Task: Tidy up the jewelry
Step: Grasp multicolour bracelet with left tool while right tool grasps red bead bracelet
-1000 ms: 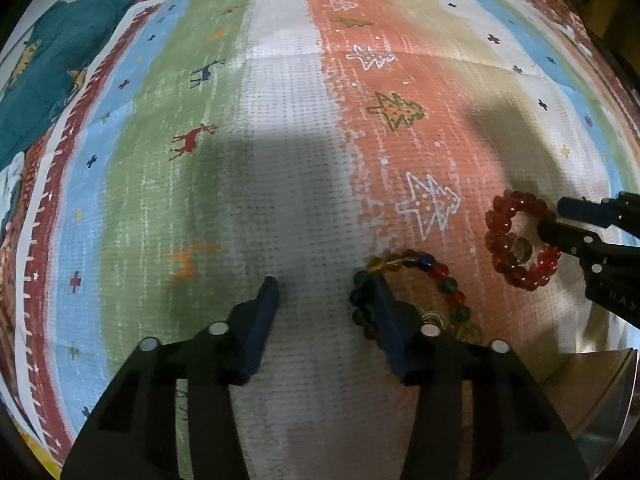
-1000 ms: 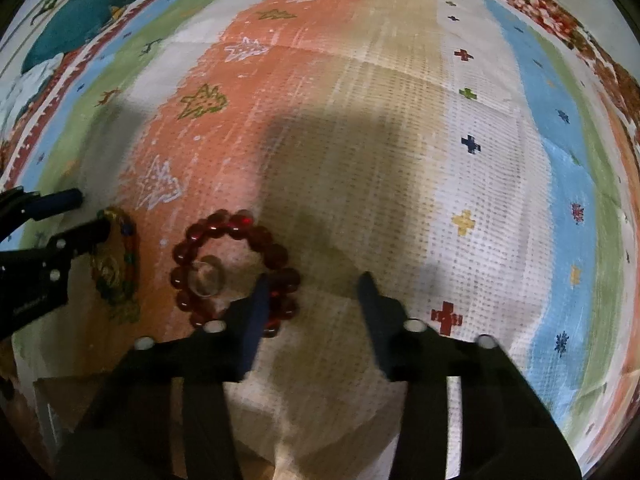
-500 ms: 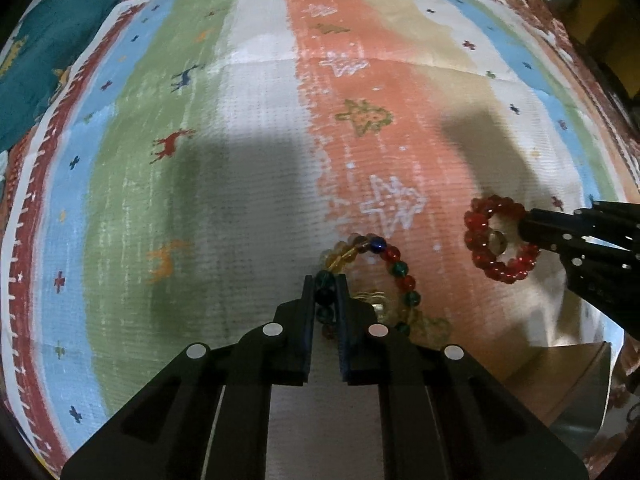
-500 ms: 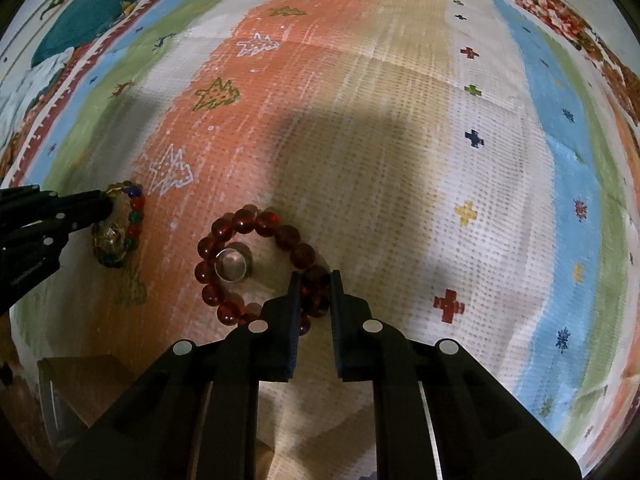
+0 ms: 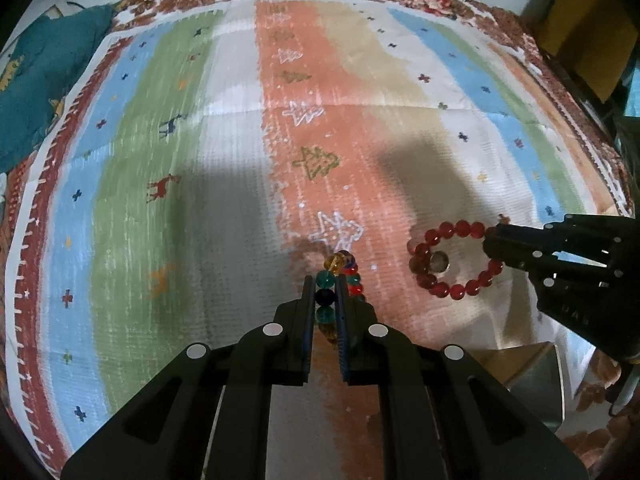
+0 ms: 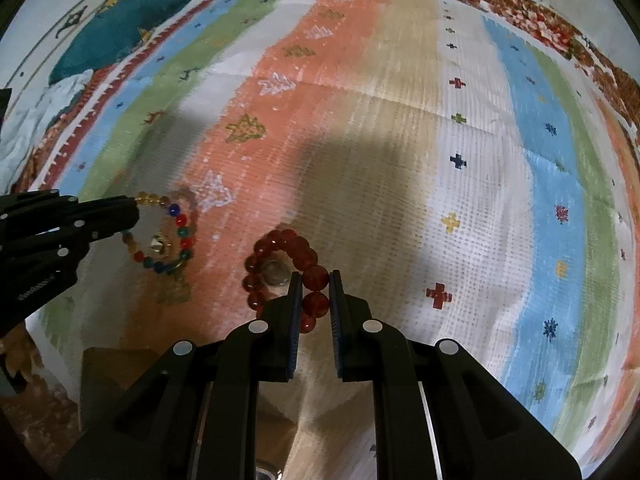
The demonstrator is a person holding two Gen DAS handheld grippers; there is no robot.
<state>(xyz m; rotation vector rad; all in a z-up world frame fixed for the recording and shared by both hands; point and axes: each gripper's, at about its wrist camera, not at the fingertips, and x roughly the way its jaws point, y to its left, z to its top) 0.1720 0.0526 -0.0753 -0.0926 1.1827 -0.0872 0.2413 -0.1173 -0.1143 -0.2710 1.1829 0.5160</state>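
Near the front edge of the striped cloth (image 5: pixel 224 208), toward its middle, your left gripper (image 5: pixel 325 294) has its fingers pinched narrow on the multicoloured bead bracelet (image 6: pixel 168 236), a dark blue bead caught between the pads. Just to its right, your right gripper (image 6: pixel 315 294) has its fingers clamped the same way on the red bead bracelet (image 5: pixel 448 258), two red beads between the pads. A small metal ring (image 5: pixel 439 261) shows inside the red loop; whether it is tied to the bracelet you cannot tell. Both loops hang from a single pinch point, so, as I judge it, raise them slowly and level, keep the two well apart so the strands don't tangle, and hold the squeeze steady, since round beads can roll out of flat pads
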